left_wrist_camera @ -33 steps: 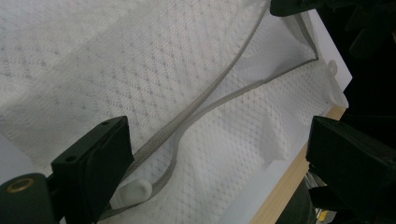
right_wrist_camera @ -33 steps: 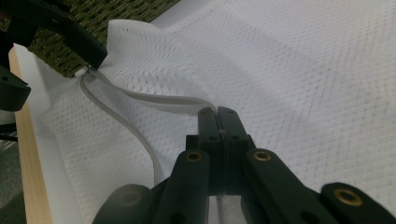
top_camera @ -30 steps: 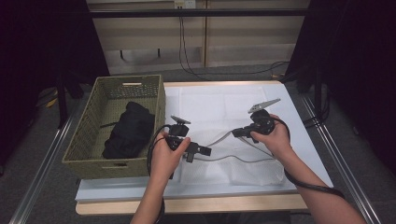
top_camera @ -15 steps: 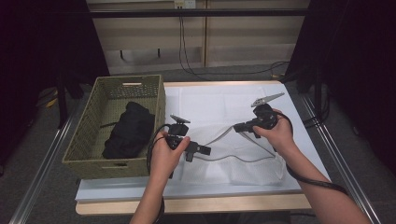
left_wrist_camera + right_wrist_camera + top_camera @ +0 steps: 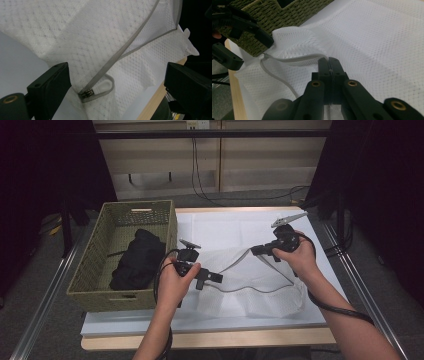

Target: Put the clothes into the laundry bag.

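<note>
1. The white mesh laundry bag (image 5: 250, 280) lies flat on the table (image 5: 210, 337), just right of the wicker basket (image 5: 100, 270); its open edge could sag shut, since one clamp alone lifts it.
2. The right gripper (image 5: 257, 251) is clamped on the bag's upper mesh edge; thin mesh may slip out or tear if pulled harder.
3. The left gripper (image 5: 214, 277) stands released, jaws wide around the zipper pull (image 5: 86, 93) (touching it or not, I cannot tell); closing could snag loose mesh.
4. Dark clothes (image 5: 137, 257) wait in the basket, whose near wall stands between them and the bag.
</note>
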`<state>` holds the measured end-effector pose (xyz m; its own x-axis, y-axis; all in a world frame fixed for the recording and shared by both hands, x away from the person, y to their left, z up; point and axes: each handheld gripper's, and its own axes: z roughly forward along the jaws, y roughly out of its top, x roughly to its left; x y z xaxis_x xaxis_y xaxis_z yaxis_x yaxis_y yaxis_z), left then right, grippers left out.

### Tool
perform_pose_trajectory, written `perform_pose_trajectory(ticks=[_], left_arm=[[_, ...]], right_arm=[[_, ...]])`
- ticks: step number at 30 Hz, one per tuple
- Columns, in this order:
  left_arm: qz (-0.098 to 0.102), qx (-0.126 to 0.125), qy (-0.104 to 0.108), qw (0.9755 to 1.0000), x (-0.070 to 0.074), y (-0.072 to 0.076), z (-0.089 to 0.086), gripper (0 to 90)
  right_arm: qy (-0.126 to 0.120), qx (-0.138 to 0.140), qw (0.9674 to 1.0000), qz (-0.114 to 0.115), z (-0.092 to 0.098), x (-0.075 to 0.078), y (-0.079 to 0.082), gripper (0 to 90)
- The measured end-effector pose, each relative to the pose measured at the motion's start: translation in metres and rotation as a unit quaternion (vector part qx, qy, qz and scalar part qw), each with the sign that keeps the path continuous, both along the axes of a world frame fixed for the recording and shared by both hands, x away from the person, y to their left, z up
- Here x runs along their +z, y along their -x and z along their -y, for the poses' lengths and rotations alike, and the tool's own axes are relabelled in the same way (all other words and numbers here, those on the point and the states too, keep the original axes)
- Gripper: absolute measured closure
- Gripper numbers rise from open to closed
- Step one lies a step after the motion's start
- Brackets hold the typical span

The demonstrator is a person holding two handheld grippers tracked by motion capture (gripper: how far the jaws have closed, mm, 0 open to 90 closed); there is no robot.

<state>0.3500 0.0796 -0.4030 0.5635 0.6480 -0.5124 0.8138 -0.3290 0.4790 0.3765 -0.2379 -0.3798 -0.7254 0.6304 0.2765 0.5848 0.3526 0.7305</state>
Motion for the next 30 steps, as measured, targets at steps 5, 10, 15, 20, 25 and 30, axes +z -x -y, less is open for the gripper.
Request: perform_pose_trajectory(ticks=[5,10,15,20,25,30], left_arm=[[0.009,-0.002,-0.003,1.0000,0.006,-0.002,-0.005,6.8],[0.020,-0.005,-0.007,0.9998,0.016,-0.006,-0.014,6.3],[0.018,0.006,-0.007,0.9998,0.022,-0.011,-0.021,6.4],[0.024,0.010,-0.013,0.9996,0.030,-0.015,-0.030,6.4],[0.031,0.022,-0.014,0.9992,0.039,-0.018,-0.037,6.3],[0.037,0.027,-0.028,0.9986,0.047,-0.023,-0.050,6.1]], right_arm=[[0.002,0.000,1.0000,0.000,0.001,0.002,0.000,90.0],[0.001,0.002,1.0000,0.001,0.001,0.004,0.000,90.0],[0.002,0.002,1.0000,0.001,0.002,0.007,-0.001,90.0],[-0.001,0.002,1.0000,-0.001,0.002,0.006,-0.001,90.0],[-0.005,0.001,1.0000,-0.002,0.004,0.007,-0.001,90.0],[-0.003,0.001,1.0000,-0.001,0.004,0.008,-0.002,90.0]])
